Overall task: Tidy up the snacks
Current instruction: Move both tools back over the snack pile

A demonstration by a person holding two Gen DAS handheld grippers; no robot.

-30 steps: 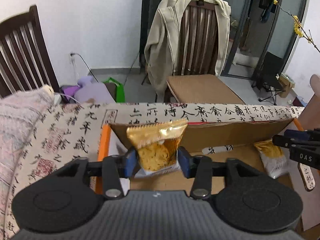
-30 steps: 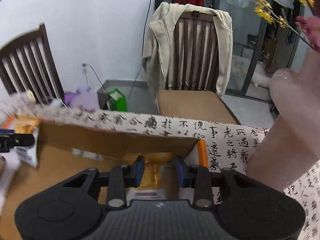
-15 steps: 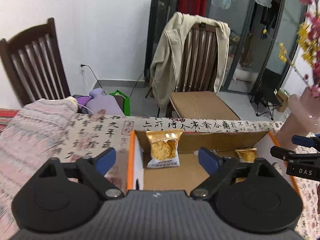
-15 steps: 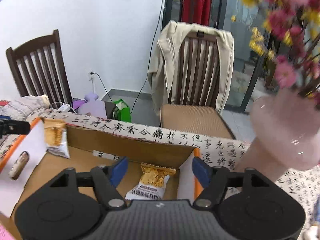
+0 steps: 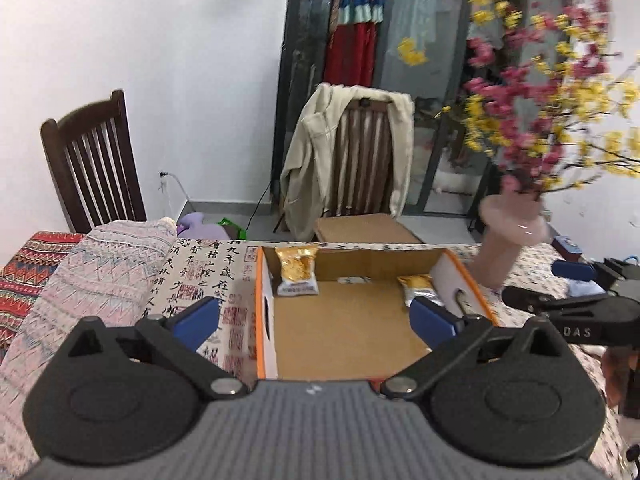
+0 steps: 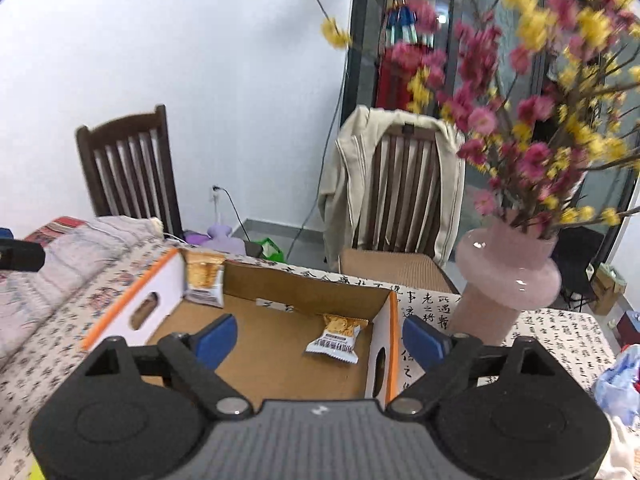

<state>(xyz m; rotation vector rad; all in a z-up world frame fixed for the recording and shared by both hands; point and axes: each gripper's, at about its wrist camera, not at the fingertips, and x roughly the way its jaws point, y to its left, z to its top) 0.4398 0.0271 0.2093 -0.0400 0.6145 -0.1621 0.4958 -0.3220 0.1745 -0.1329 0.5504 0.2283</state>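
Left gripper is hanging above the cardboard box, jaws spread wide, gripping nothing. Right gripper is likewise splayed and empty over the box's right half. One gold snack packet is leaning upright in the box's far-left corner, against the back wall. A second gold snack packet is lying flat near the box's far-right corner. A pink vase of blossoms is standing just beside the box's right wall.
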